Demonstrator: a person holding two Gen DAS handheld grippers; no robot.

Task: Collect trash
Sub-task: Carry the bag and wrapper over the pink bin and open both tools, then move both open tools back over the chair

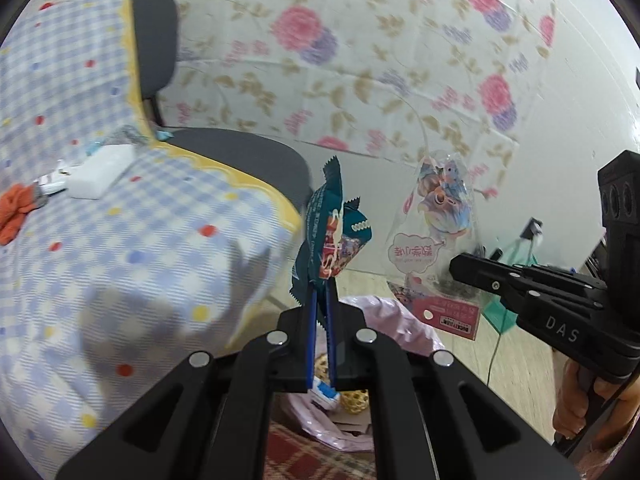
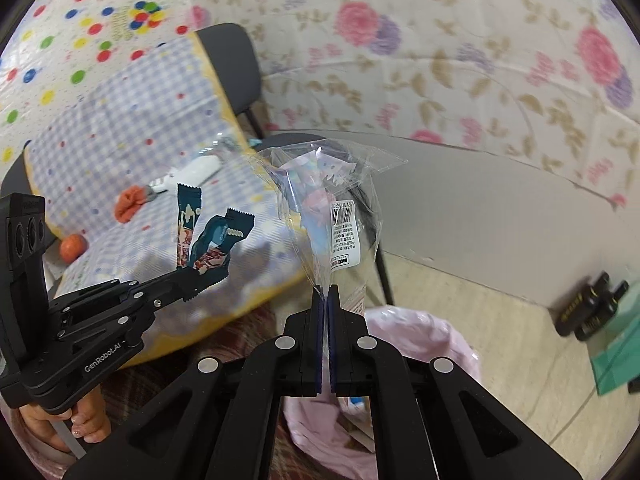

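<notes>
Left tongs [image 1: 320, 300]: closed, pinching the dark teal snack wrapper [image 1: 334, 232] by its lower edge; the wrapper is standing up above the fingertips.
Right tongs [image 2: 325, 300]: closed, gripping the clear plastic packet [image 2: 328, 208] at its bottom corner; the packet is rising upright from the tips, barcode label facing the right wrist camera.
Left tongs, seen from the right wrist camera [image 2: 192, 280]: lying to the left of the right tongs, wrapper [image 2: 212, 240] sticking up from them.
Right tongs, seen from the left wrist camera [image 1: 460, 270]: reaching in from the right, tips meeting the clear packet [image 1: 436, 220].
Pink trash bag [image 2: 420, 332]: sitting on the floor below and just beyond both tongs, mouth open, some scraps lying inside.
Worktop [image 1: 120, 240]: lying to the left of the tongs, wearing a blue checked cloth.
Orange cloth [image 2: 130, 202]: lying on the worktop, well left of the right tongs.
White box [image 1: 100, 172]: resting on the worktop near the orange cloth.
Hands: a hand [image 2: 86, 424] is gripping the left handle; another [image 1: 580, 404] is gripping the right.
</notes>
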